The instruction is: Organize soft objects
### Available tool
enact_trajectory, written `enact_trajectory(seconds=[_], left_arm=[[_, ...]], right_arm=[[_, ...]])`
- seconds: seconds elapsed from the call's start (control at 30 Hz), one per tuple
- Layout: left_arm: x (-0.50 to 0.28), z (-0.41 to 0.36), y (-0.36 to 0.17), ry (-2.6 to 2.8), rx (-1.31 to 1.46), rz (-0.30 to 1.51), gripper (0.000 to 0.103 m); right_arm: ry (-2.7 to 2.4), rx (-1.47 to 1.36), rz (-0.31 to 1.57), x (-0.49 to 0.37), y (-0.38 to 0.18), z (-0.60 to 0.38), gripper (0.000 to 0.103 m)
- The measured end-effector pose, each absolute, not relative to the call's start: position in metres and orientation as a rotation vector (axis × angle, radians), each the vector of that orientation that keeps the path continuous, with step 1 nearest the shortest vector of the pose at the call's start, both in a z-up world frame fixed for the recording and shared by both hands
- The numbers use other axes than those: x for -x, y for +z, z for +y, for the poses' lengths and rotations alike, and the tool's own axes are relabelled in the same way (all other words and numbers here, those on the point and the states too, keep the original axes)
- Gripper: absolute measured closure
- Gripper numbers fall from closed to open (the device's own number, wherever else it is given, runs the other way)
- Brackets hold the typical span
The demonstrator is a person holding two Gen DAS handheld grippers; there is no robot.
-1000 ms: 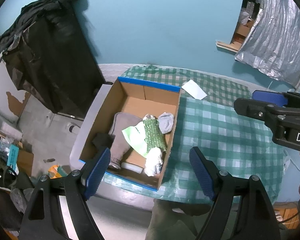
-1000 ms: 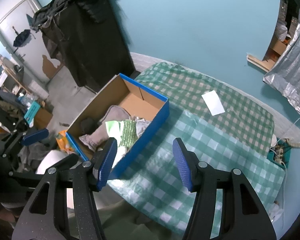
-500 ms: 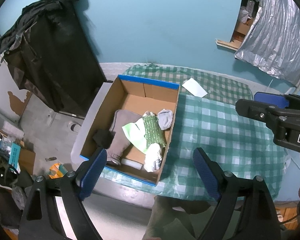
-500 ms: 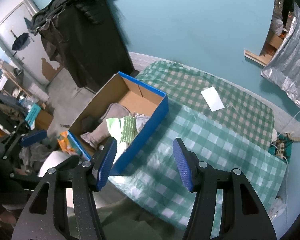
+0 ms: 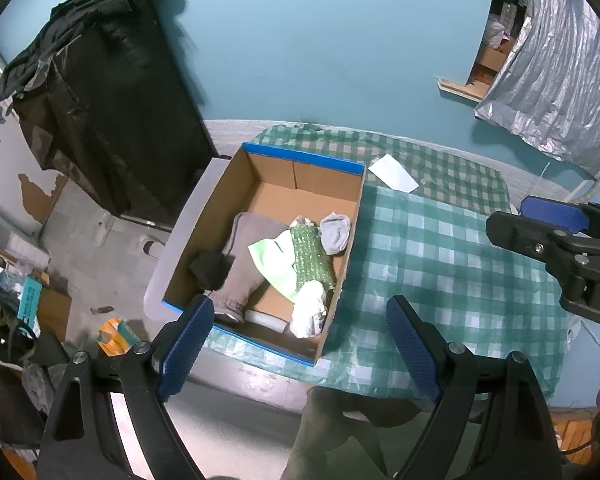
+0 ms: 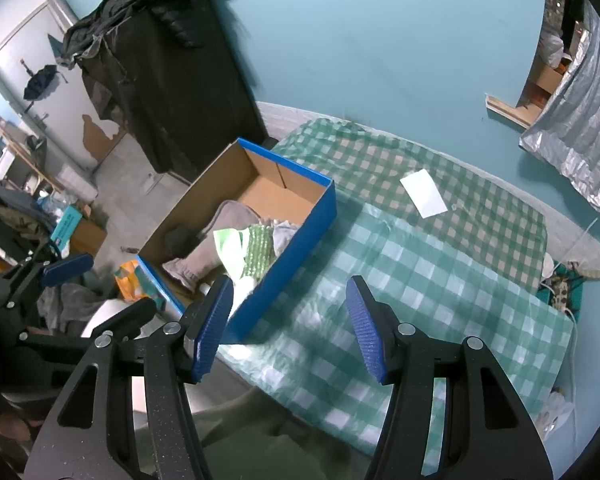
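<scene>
An open cardboard box (image 5: 304, 157) with blue outer walls (image 6: 292, 256) stands at the left end of the green checked table (image 5: 440, 264). In it lie a grey garment (image 5: 244, 256), a black sock (image 5: 210, 268), a light green cloth (image 5: 274, 260), a green bubble-textured roll (image 5: 312, 256), a grey sock (image 5: 335, 232) and a white bundle (image 5: 310, 312). My left gripper (image 5: 300, 305) hovers high over the box's near end, open wide and empty. Also open and empty, my right gripper (image 6: 290, 286) hangs over the table's near edge beside the box.
A white paper (image 6: 424, 192) lies on the far part of the tablecloth. Left of the table stands a tall piece of furniture draped in black clothing (image 5: 100, 100). Floor clutter (image 6: 40, 220) fills the left. A silver sheet (image 5: 552, 80) hangs at the right.
The left gripper's fingers have spread wider apart. The right wrist view has shifted slightly, with the box and table a little farther off. The box's contents lie as before.
</scene>
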State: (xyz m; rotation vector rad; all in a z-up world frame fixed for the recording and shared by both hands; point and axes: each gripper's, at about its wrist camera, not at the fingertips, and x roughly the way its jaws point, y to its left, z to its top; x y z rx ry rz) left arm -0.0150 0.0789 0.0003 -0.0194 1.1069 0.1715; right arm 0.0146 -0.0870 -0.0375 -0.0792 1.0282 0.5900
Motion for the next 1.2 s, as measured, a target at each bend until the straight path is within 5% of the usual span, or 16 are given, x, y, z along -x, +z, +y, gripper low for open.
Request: enact_trajectory(seconds=[1.2], left_arm=[[0.017, 0.068, 0.0, 0.164, 0.023, 1.123, 0.014]], right_arm=[[0.589, 0.089, 1.026, -0.01, -0.036, -0.088, 0.044]])
